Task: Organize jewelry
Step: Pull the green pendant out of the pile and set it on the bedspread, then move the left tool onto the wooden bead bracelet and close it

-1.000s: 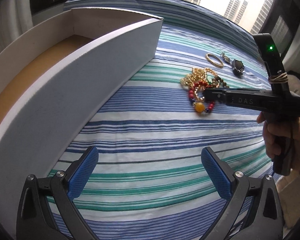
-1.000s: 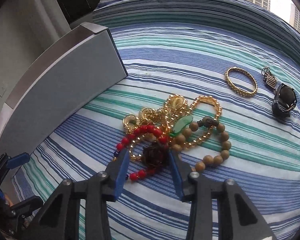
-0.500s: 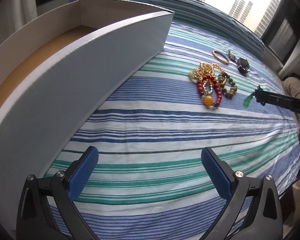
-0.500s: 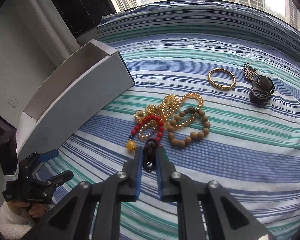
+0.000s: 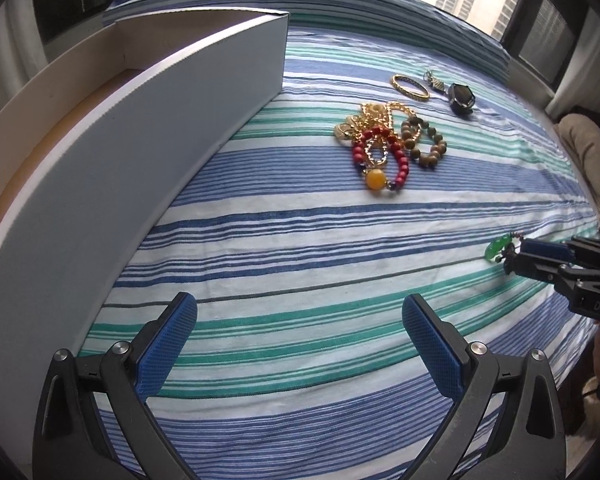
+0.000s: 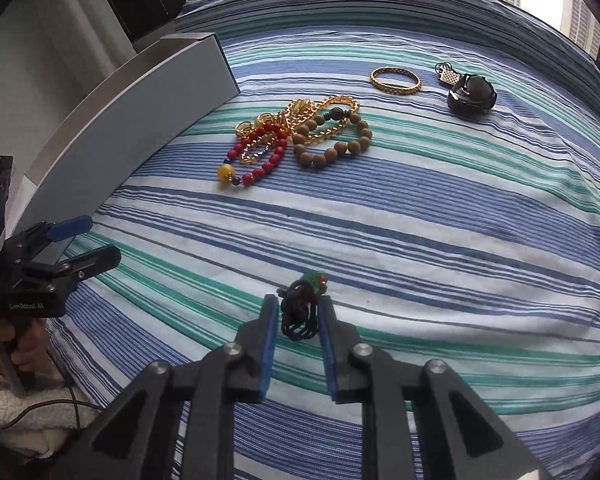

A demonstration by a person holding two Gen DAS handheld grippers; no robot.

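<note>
So the right tongs (image 6: 298, 312) had just been opening, and the green pendant on its dark cord (image 6: 302, 308) sat loosely between the blue pads on the striped bed (image 6: 440, 220), well apart from the bead pile (image 6: 300, 140). The left tongs (image 5: 300, 344) hung wide open with nothing in them, beside the white box (image 5: 140, 152).
</note>
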